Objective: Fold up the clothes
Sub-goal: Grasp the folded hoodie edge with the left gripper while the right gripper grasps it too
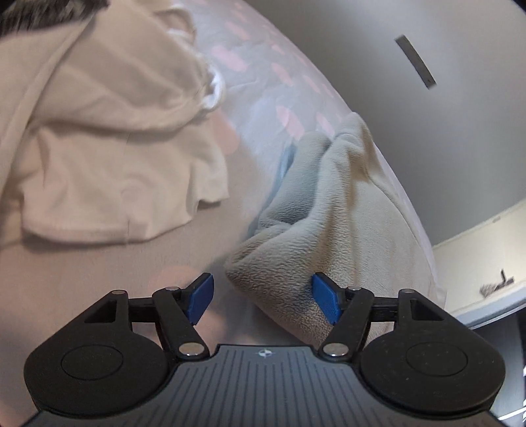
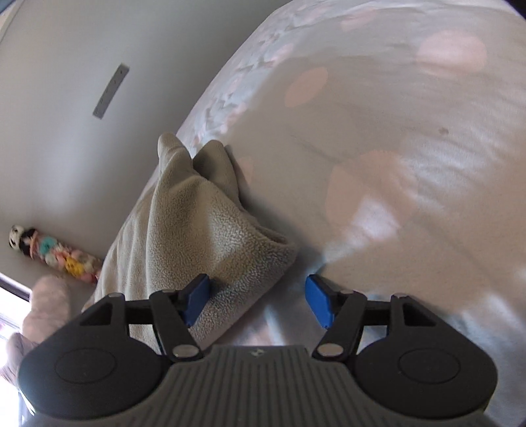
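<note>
Grey fleece (image 1: 332, 230) lies bunched at the bed (image 2: 411, 164) edge, unfolded; cream garment (image 1: 108, 138) heaped mid-bed, also waiting. Left gripper (image 1: 263, 297) and right gripper (image 2: 257, 300) both wide, holding nothing.

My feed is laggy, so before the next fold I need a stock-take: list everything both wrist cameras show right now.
fleece garment: one, grey-beige, bunched on the bed, its corner between the left gripper's jaws and beside the right gripper's
cream garment: one, off-white, crumpled on the bed, upper left of the left view
dark garment: one, blackish, top left corner, mostly cut off
bed sheet: one, pale with pink spots, under the clothes
wall plate: one, grey, on the wall
soft toy string: one, multicoloured, on the floor by the wall
pink fluffy thing: one, beside the bed, unclear what
left gripper: black, blue pads, open
right gripper: black, blue pads, open
</note>
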Available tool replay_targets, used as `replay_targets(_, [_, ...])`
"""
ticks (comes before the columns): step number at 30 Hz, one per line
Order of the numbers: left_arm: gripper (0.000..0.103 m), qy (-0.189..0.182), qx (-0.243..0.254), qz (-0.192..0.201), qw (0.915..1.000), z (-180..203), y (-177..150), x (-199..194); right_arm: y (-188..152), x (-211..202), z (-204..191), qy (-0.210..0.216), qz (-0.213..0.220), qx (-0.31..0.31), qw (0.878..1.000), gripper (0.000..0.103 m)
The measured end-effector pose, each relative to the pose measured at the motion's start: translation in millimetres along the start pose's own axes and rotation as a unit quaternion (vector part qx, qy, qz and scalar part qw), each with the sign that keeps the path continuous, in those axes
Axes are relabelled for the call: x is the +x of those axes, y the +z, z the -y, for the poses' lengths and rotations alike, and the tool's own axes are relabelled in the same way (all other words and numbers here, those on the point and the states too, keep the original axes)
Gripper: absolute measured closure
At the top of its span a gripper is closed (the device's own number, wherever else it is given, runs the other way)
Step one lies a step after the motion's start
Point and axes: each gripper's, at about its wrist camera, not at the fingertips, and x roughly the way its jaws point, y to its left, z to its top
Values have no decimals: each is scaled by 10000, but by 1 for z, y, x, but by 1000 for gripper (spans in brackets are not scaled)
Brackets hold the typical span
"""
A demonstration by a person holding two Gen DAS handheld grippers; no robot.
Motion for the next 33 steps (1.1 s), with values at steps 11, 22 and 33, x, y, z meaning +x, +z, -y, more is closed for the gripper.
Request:
replay_targets(11, [37,-38,197,162,9997,12,1,31,9,50,-20,56,7,-241,9997,36])
replay_targets(22, [76,514,1216,64,9912,56,3,27,18,41,-70,-347,43,-1368,9900,76])
replay_targets(33, [83,871,2033,201,9750,108,3,-33,16,-22,-136,-508,303,-2491,9667,81])
